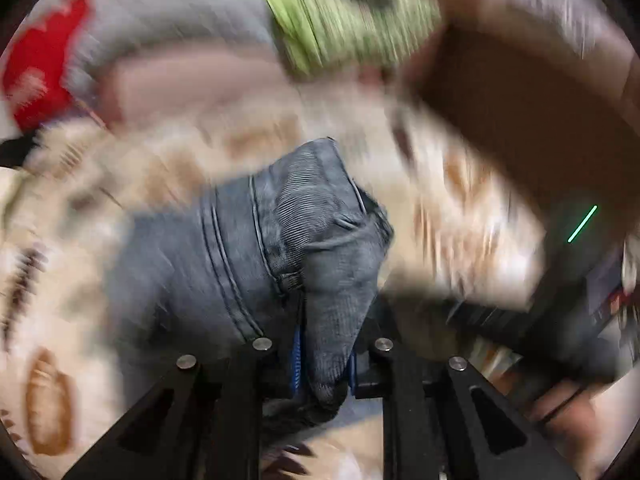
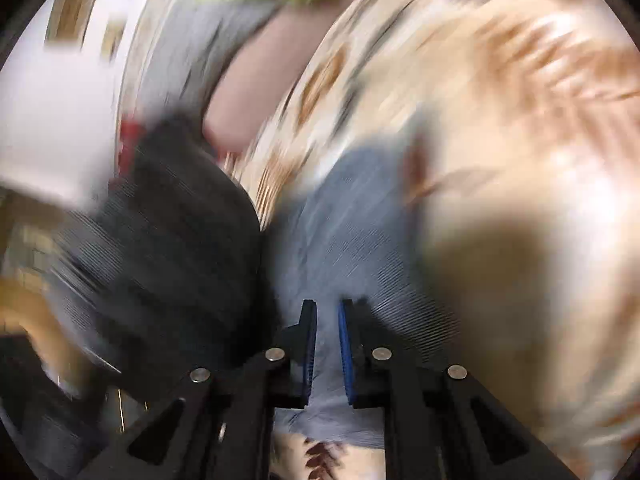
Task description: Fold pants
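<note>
The grey denim pants [image 1: 256,248] hang bunched over a cream bedspread with brown leaf prints [image 1: 80,208]. My left gripper [image 1: 324,360] is shut on a fold of the pants, with cloth pinched between its blue pads. In the right wrist view, my right gripper [image 2: 327,356] is shut on another part of the pants [image 2: 344,232], and grey cloth runs between its blue pads [image 2: 346,356]. The black body of the other gripper [image 2: 172,232] is close at its left. Both views are blurred by motion.
A green cloth [image 1: 344,16], a red item [image 1: 44,64] and a pink and grey pile [image 1: 180,76] lie at the far side of the bed. A brown surface [image 1: 532,112] is at the right. The right gripper's dark body [image 1: 572,280] shows at right.
</note>
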`<state>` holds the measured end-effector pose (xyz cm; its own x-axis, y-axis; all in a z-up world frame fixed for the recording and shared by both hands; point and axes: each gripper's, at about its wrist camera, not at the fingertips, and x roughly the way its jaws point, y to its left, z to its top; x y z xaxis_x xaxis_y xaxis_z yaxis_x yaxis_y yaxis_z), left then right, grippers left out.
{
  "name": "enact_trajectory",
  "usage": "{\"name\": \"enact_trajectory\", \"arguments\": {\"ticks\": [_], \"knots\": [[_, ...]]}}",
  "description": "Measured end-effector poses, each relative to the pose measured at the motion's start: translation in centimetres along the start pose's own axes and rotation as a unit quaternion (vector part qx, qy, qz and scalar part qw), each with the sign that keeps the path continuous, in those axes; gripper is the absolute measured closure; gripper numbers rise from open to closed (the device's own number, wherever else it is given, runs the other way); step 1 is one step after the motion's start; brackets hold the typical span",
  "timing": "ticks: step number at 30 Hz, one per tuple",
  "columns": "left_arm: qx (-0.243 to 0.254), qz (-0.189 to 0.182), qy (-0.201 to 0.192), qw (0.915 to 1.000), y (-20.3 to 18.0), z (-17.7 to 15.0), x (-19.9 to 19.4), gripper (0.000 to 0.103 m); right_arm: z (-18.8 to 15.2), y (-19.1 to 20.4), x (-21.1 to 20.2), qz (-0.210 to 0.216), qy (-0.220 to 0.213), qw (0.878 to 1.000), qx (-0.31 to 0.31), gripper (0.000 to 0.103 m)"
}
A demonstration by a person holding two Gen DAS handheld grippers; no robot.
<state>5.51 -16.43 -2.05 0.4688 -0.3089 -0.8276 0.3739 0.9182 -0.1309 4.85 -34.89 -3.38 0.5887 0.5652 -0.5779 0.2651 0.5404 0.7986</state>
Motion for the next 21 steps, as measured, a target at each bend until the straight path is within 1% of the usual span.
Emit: {"name": "enact_trajectory", "arguments": {"ticks": [1, 2, 3, 4, 5, 6, 7, 8, 9, 10, 11, 12, 13, 14, 15, 16, 17, 18, 19, 21], "knots": [[0.015, 0.003, 0.044, 0.9989, -0.6, -1.0, 2.6, 0.082, 0.8, -1.8, -1.7, -0.020, -0.032, 0.999, 0.028, 0.089], [0.040, 0.009, 0.022, 0.9989, -1.3, -1.7, 2.7, 0.081, 1.2, -2.8, -2.5, -0.029, -0.044, 0.998, 0.043, 0.089], [0.054, 0.011, -0.002, 0.9985, -1.8, -1.7, 1.6, 0.065, 1.5, -3.7, -3.2, -0.041, -0.051, 0.996, 0.055, 0.087], [0.051, -0.006, 0.000, 0.9987, -2.0, -1.6, 0.7, 0.053, 1.5, -4.2, -3.6, -0.049, -0.053, 0.996, 0.058, 0.086], [0.039, -0.042, 0.005, 0.9983, -1.9, -1.2, -0.6, 0.038, 1.5, -4.3, -3.7, -0.050, -0.054, 0.996, 0.058, 0.086], [0.027, -0.066, -0.005, 0.9974, -1.5, -0.8, -2.4, 0.036, 1.4, -4.1, -3.7, -0.050, -0.053, 0.996, 0.051, 0.086], [0.020, -0.077, -0.020, 0.9966, -1.0, -0.6, -4.0, 0.036, 1.3, -3.5, -3.6, -0.051, -0.052, 0.997, 0.034, 0.086], [0.016, -0.082, -0.041, 0.9957, -0.1, -0.4, -6.0, 0.033, 1.2, -2.9, -3.8, -0.051, -0.053, 0.997, 0.020, 0.086], [0.008, -0.079, -0.064, 0.9948, 0.8, -0.4, -7.8, 0.028, 1.1, -2.1, -4.3, -0.050, -0.054, 0.997, 0.000, 0.086], [-0.003, -0.071, -0.086, 0.9938, 1.9, -0.6, -9.3, 0.025, 0.9, -0.6, -4.3, -0.046, -0.048, 0.997, -0.028, 0.083], [-0.018, -0.056, -0.106, 0.9926, 3.3, -0.6, -10.5, 0.020, 0.9, 0.2, -4.2, -0.043, -0.039, 0.997, -0.046, 0.080], [-0.043, -0.027, -0.126, 0.9908, 5.5, -1.0, -11.9, 0.019, 0.4, 1.5, -4.1, -0.041, -0.028, 0.996, -0.071, 0.073], [-0.060, -0.006, -0.133, 0.9893, 7.1, -1.3, -12.4, 0.018, -0.2, 2.6, -4.2, -0.050, -0.027, 0.994, -0.094, 0.064], [-0.083, 0.020, -0.133, 0.9874, 8.9, -1.6, -12.6, 0.018, -0.6, 3.3, -4.2, -0.064, -0.028, 0.992, -0.106, 0.059], [-0.103, 0.048, -0.120, 0.9862, 10.5, -2.0, -12.3, 0.018, -1.3, 3.8, -4.4, -0.082, -0.028, 0.989, -0.118, 0.049], [-0.116, 0.063, -0.105, 0.9857, 11.8, -2.5, -11.8, 0.018, -2.0, 3.9, -4.5, -0.090, -0.026, 0.989, -0.118, 0.045], [-0.126, 0.066, -0.095, 0.9852, 12.6, -3.2, -11.4, 0.018, -2.3, 3.9, -4.4, -0.094, -0.021, 0.989, -0.112, 0.045], [-0.136, 0.062, -0.087, 0.9850, 13.2, -3.7, -10.7, 0.018, -2.7, 3.6, -4.4, -0.093, -0.013, 0.991, -0.097, 0.045], [-0.137, 0.064, -0.077, 0.9854, 13.3, -3.9, -10.2, 0.018, -2.9, 3.4, -4.3, -0.088, -0.007, 0.993, -0.084, 0.045], [-0.124, 0.065, -0.057, 0.9885, 13.0, -4.5, -8.6, 0.018, -3.0, 3.5, -3.7, -0.092, 0.001, 0.993, -0.073, 0.045]]}}
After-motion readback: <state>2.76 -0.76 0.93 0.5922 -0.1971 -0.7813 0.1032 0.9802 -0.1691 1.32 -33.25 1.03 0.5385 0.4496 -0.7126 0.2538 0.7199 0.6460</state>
